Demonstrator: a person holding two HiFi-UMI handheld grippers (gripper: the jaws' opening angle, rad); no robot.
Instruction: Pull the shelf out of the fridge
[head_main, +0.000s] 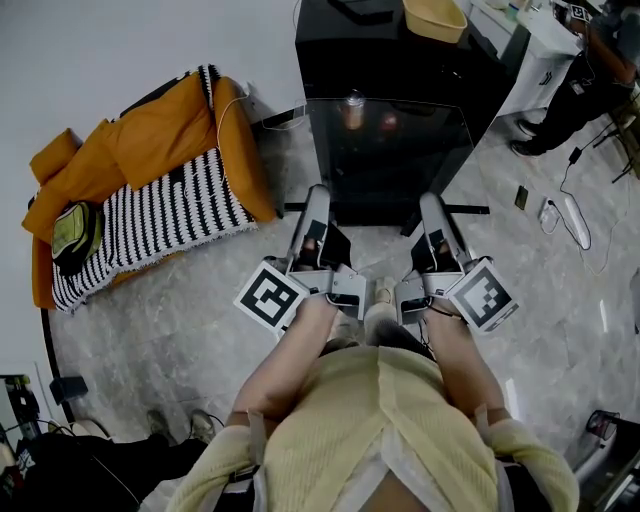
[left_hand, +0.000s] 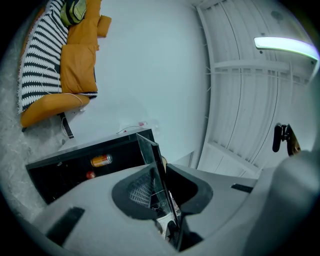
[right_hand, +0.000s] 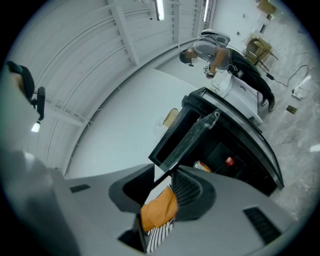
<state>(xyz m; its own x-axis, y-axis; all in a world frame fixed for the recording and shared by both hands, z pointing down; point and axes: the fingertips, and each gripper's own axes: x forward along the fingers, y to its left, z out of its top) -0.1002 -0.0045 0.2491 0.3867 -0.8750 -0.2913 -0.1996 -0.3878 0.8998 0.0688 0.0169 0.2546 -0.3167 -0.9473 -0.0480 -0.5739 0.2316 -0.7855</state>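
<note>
sofa (head_main: 150, 170): orange, under a black-and-white striped throw, on the floor at about 10 o'clock from the person, well apart from the work
fridge (head_main: 350, 60): low and black, at 12 o'clock, its open front facing the person; a tan basket (head_main: 435, 20) sits on its top
shelf (head_main: 390, 160): a clear glass pane held in the air at 12 o'clock, between the person and the fridge, just before the open front; both gripper views show it edge-on, its far end reaching up past the line of the fridge top
left hand-held gripper (head_main: 318, 205): at the pane's near edge toward 7 o'clock, jaws drawn narrow and clamped on the glass edge, which runs straight between them in its own view
right hand-held gripper (head_main: 433, 205): at the pane's near edge toward 5 o'clock, jaws a little wider than the left's but likewise closed on the glass edge
can (left_hand: 101, 160): orange, lying inside the fridge with a small red thing beside it; neither touches the pane
done: the pane is gripped at both near corners and looks drawn out of its slot, by my reading clear or very nearly clear of the cabinet
left: I judge only the last clearance of the far edge, if any, and a place to set the pane down; none shows near the grippers
</note>
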